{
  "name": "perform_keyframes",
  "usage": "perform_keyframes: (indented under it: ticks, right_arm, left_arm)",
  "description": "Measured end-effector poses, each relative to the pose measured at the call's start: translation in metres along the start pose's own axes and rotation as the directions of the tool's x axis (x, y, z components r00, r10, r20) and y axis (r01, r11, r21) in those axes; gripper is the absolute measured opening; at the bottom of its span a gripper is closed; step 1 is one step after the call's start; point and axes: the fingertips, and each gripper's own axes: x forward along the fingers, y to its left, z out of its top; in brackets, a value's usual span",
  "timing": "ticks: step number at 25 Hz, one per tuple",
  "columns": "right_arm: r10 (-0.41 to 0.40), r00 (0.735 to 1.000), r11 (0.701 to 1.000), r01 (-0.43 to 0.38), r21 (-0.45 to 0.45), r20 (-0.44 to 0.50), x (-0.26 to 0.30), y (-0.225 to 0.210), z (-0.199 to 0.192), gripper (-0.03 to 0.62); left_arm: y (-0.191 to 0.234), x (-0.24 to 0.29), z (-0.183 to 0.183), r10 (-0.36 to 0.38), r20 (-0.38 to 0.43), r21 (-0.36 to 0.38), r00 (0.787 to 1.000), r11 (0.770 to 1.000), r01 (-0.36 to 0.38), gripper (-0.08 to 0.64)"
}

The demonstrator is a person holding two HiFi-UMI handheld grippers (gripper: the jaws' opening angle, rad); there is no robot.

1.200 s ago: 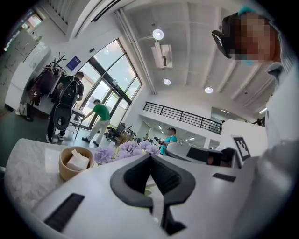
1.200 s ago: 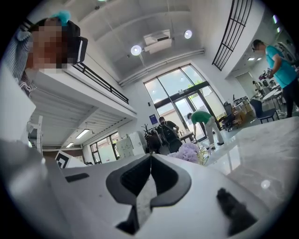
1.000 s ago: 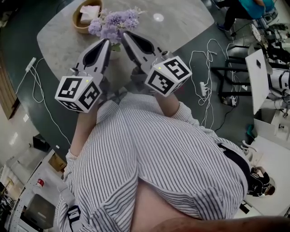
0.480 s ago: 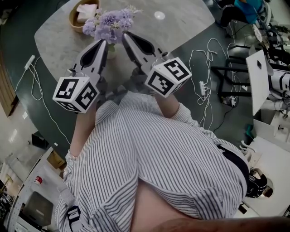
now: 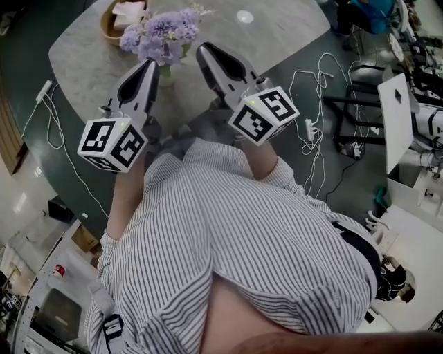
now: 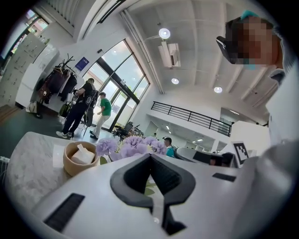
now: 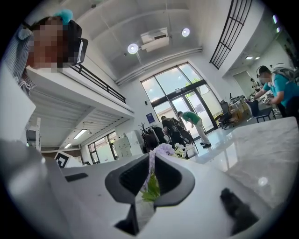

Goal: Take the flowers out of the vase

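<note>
A bunch of purple flowers (image 5: 159,34) stands in a small pale vase (image 5: 165,72) on the grey marble table (image 5: 277,34). My left gripper (image 5: 151,63) lies just left of the vase with its tips met, shut and empty. Off to the right of the flowers, with a gap between, my right gripper (image 5: 205,48) is shut on nothing. In the left gripper view the flowers (image 6: 131,145) rise just beyond the closed left gripper (image 6: 150,156). The right gripper view shows the flowers (image 7: 163,149) and green leaves past the closed right gripper (image 7: 152,155).
A wooden bowl (image 5: 114,19) with white tissue sits behind the flowers, also visible as the wooden bowl (image 6: 79,158). White cables (image 5: 311,104) trail over the dark floor on the right. People stand by the far glass doors (image 7: 187,121).
My right gripper has drawn away to the right from the flowers, leaving a gap. The left gripper has stayed beside the vase.
</note>
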Motion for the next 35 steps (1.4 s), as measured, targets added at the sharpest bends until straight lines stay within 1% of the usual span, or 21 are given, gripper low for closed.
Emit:
perform_keyframes:
  ticks: [1,3,6,9,12,15,18,22,26,28,35]
  right_arm:
    - [0.001,1.0,1.0,-0.001,0.017,0.004,0.0,-0.001,-0.002,0.031]
    - [0.007,1.0,0.999,-0.007,0.053,-0.004,0.001,-0.004,-0.008,0.114]
    - [0.009,0.999,0.998,-0.007,0.064,-0.032,0.002,-0.009,-0.018,0.137]
    - [0.013,0.999,0.998,-0.011,0.057,-0.044,0.006,-0.013,-0.024,0.206]
    - [0.032,0.997,0.999,-0.029,0.04,-0.065,0.011,-0.01,-0.031,0.232]
    - [0.046,0.996,0.999,-0.043,0.033,-0.078,0.015,-0.002,-0.041,0.244]
    - [0.054,0.994,0.998,-0.051,0.028,-0.098,0.018,-0.005,-0.048,0.258]
    - [0.093,0.987,0.994,-0.086,0.063,-0.127,0.02,-0.007,-0.058,0.27]
    - [0.075,0.974,0.997,-0.067,0.046,-0.213,0.025,-0.008,-0.081,0.281]
    - [0.065,0.968,0.997,-0.055,0.05,-0.24,0.027,-0.013,-0.089,0.281]
    - [0.08,0.958,0.996,-0.064,0.068,-0.274,0.038,-0.018,-0.103,0.281]
  left_arm:
    - [0.001,-0.001,-0.002,0.003,-0.004,-0.003,1.0,1.0,-0.003,0.009]
    - [0.004,-0.002,-0.005,0.008,-0.012,-0.009,1.0,1.0,-0.008,0.009]
    - [0.008,-0.003,-0.011,0.02,-0.022,-0.022,1.0,1.0,-0.02,0.009]
    - [0.013,-0.001,-0.019,0.029,-0.041,-0.035,0.999,0.999,-0.031,0.009]
    - [0.02,-0.002,-0.028,0.038,-0.063,-0.051,0.997,0.998,-0.042,0.009]
    - [0.028,-0.009,-0.035,0.043,-0.08,-0.065,0.996,0.997,-0.049,0.009]
    - [0.035,-0.007,-0.04,0.051,-0.096,-0.077,0.994,0.995,-0.059,0.009]
    - [0.038,0.0,-0.048,0.058,-0.121,-0.081,0.991,0.994,-0.068,0.009]
    - [0.046,-0.002,-0.058,0.069,-0.145,-0.09,0.987,0.992,-0.083,0.009]
    - [0.047,0.0,-0.061,0.073,-0.152,-0.094,0.986,0.992,-0.088,0.009]
    - [0.051,0.002,-0.065,0.078,-0.164,-0.099,0.983,0.99,-0.095,0.009]
